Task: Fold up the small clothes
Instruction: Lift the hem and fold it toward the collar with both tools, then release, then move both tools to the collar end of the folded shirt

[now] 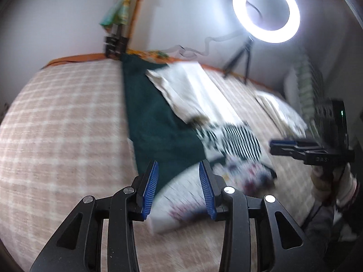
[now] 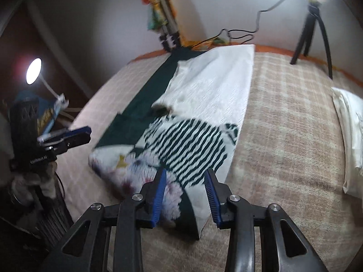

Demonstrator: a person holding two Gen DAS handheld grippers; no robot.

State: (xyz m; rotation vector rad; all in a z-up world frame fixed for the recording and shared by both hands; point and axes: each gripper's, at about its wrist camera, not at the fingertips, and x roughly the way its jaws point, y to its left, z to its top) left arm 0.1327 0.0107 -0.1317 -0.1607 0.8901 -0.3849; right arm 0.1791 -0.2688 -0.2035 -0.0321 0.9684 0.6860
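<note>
A small white garment point(image 1: 199, 95) point(image 2: 211, 90) with a black-striped print and coloured patches lies partly on a dark green cloth point(image 1: 156, 122) point(image 2: 145, 104) on the checked bed. My left gripper point(image 1: 179, 167) hovers over the garment's near edge, jaws apart, nothing pressed between the blue pads. My right gripper point(image 2: 186, 174) hangs above the striped print's near end, also apart and empty. Each gripper shows in the other's view: the right one point(image 1: 283, 147), the left one point(image 2: 77, 136). Both views are motion-blurred.
A pink-and-white checked blanket point(image 1: 63, 136) point(image 2: 290, 136) covers the bed. A lit ring light point(image 1: 265, 11) on a black tripod point(image 2: 313, 27) stands at the far edge. A second white cloth point(image 2: 349, 140) lies at the right. A desk lamp point(image 2: 34, 71) glows at the left.
</note>
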